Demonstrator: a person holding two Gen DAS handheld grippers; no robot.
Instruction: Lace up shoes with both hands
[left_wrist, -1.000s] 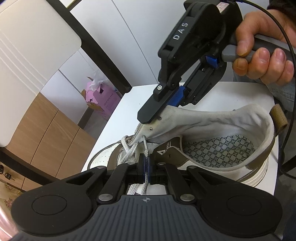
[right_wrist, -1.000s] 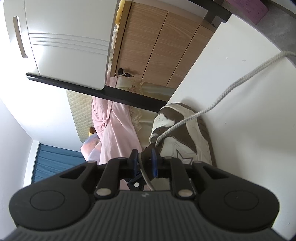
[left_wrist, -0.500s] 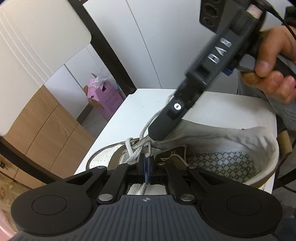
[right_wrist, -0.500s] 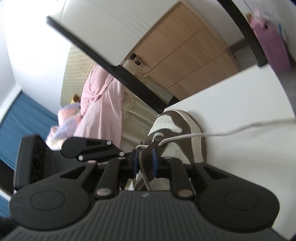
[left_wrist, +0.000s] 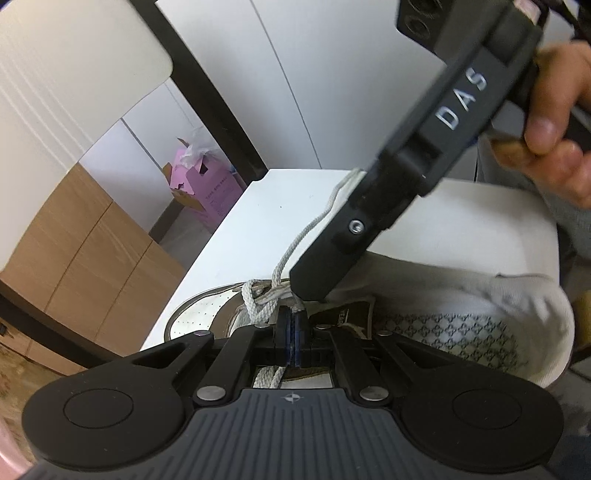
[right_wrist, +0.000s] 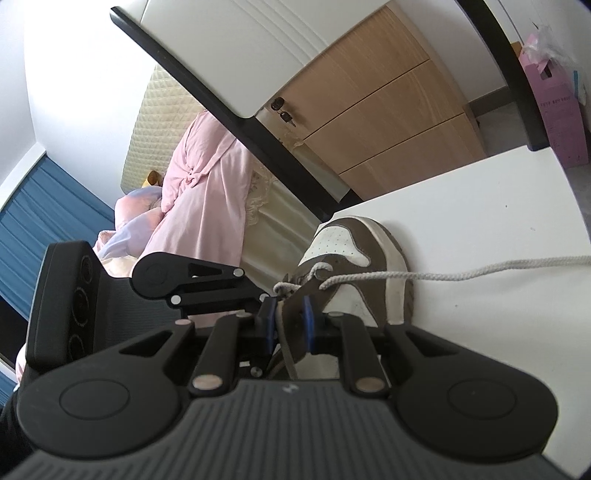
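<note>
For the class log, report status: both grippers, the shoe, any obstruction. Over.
Left gripper shut on lace. Right gripper shut on shoe upper. Free lace end trailing across table. Nothing in the way.

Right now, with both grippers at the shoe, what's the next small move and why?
Probably draw the left gripper back slowly to take up slack. Its fingers are shut on the white lace, which still sits loosely bunched at the eyelets. The right gripper grips the shoe's brown eyelet flap, steadying the shoe, while a long free lace end trails across the white table.
</note>
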